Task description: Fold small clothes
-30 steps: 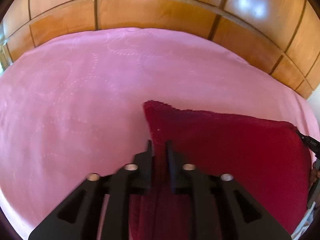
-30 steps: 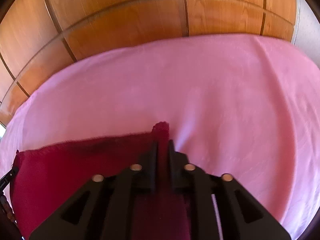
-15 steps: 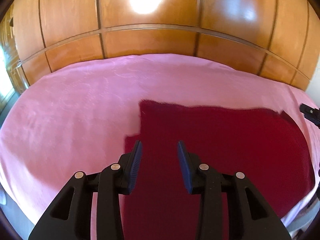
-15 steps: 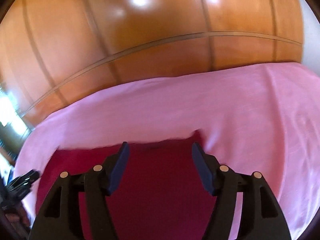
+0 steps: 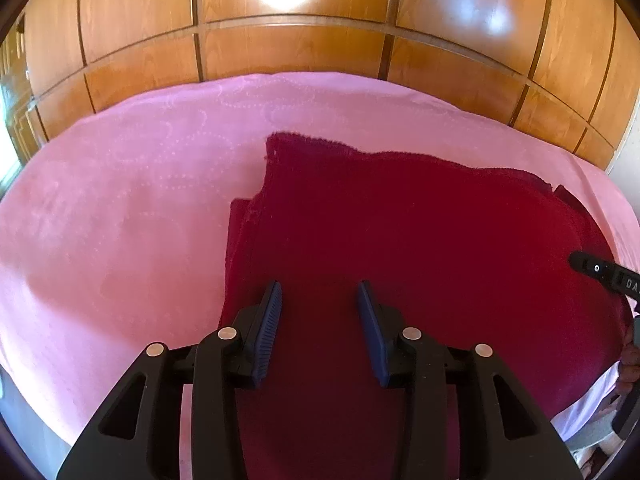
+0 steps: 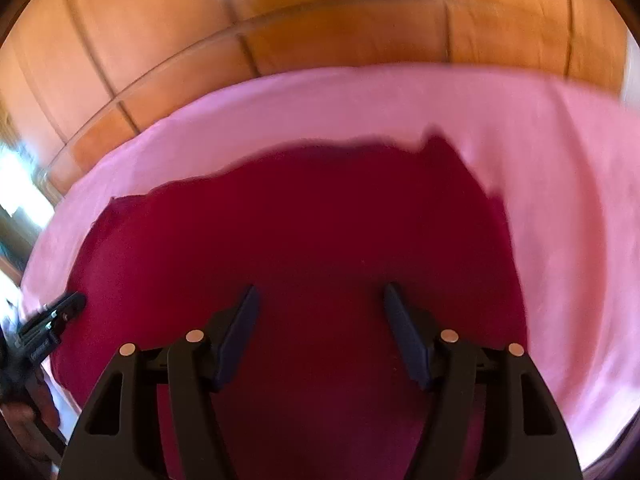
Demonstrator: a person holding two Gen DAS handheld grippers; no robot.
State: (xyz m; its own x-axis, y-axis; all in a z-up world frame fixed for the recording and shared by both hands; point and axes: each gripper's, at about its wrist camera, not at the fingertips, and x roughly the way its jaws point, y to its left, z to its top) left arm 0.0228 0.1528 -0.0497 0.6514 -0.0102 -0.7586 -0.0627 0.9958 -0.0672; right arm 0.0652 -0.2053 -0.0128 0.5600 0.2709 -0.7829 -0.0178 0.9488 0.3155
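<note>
A dark red cloth (image 5: 400, 240) lies folded over on the pink sheet (image 5: 120, 200), its upper layer a little askew so a strip of the lower layer shows at the left. It also fills the middle of the right wrist view (image 6: 312, 232). My left gripper (image 5: 319, 296) is open and empty above the cloth's near left part. My right gripper (image 6: 320, 296) is open and empty above the cloth's near right part. Each gripper's tip shows at the edge of the other's view.
The pink sheet covers a bed that ends at a glossy wooden panelled wall (image 5: 300, 40) behind. Bare sheet lies left of the cloth in the left wrist view and to its right (image 6: 560, 200) in the right wrist view.
Both grippers let go of the cloth's far corners, opened and drew back and up. The cloth now lies flat, folded over.
</note>
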